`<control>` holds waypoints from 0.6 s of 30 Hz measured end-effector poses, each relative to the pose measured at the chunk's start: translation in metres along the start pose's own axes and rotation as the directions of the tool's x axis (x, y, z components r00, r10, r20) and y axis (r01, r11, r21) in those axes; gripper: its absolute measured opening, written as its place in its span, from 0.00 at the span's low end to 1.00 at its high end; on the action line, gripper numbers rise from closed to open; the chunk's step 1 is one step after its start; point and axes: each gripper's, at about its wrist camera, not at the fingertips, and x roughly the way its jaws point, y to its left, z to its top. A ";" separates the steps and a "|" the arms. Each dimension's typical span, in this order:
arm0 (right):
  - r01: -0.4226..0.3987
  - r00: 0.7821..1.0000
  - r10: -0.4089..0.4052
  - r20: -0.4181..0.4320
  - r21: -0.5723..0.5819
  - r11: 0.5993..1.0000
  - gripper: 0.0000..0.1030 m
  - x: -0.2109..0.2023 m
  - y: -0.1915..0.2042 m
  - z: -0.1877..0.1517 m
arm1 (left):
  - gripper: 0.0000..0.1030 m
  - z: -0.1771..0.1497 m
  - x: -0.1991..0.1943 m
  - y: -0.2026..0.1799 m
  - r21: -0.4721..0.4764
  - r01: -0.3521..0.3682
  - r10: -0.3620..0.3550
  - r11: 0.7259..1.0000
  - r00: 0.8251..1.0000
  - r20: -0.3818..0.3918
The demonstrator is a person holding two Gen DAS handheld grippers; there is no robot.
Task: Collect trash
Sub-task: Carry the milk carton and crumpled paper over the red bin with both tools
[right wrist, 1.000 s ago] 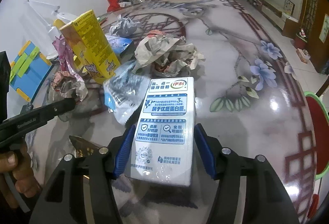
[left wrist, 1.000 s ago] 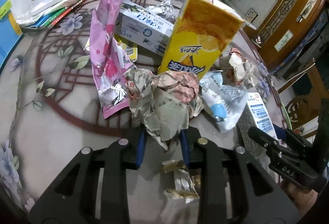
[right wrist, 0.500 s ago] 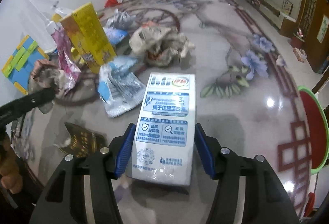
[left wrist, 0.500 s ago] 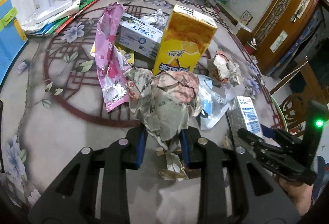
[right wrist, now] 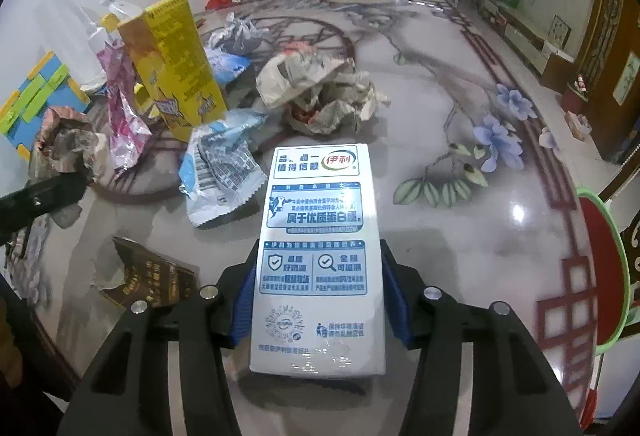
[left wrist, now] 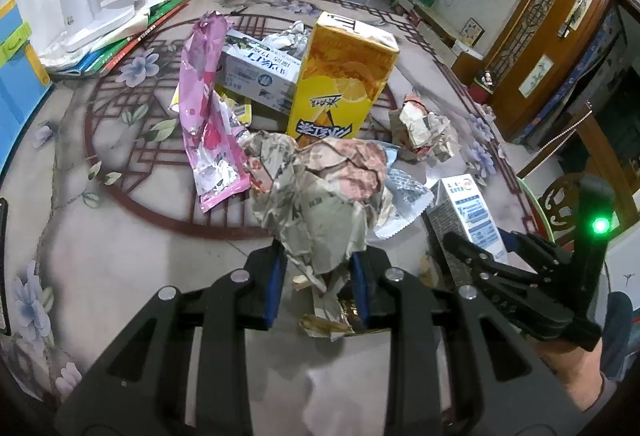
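The crumpled newspaper ball [left wrist: 320,195] hides the foot of the yellow juice carton [left wrist: 340,91] and most of the blue-white wrapper [left wrist: 404,187]. The milk carton [right wrist: 318,256] covers the desk [right wrist: 460,236] beneath it, and its near end hides the gap between the right claw [right wrist: 318,300] pads. The blue block [left wrist: 12,75] is cut off by the left edge. The gold foil scrap [left wrist: 328,320] is partly hidden behind the left claw [left wrist: 318,276].

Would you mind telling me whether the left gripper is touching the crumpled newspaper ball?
Touching. In the left wrist view, the left gripper has both blue pads pressed against the lower part of the crumpled newspaper ball, with no gap on either side.
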 end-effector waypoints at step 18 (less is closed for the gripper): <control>0.016 0.987 -0.033 0.159 0.112 0.994 0.50 -0.090 -0.049 0.009 | 0.27 0.019 -0.019 -0.073 0.147 0.065 -0.072 0.987 0.997 0.041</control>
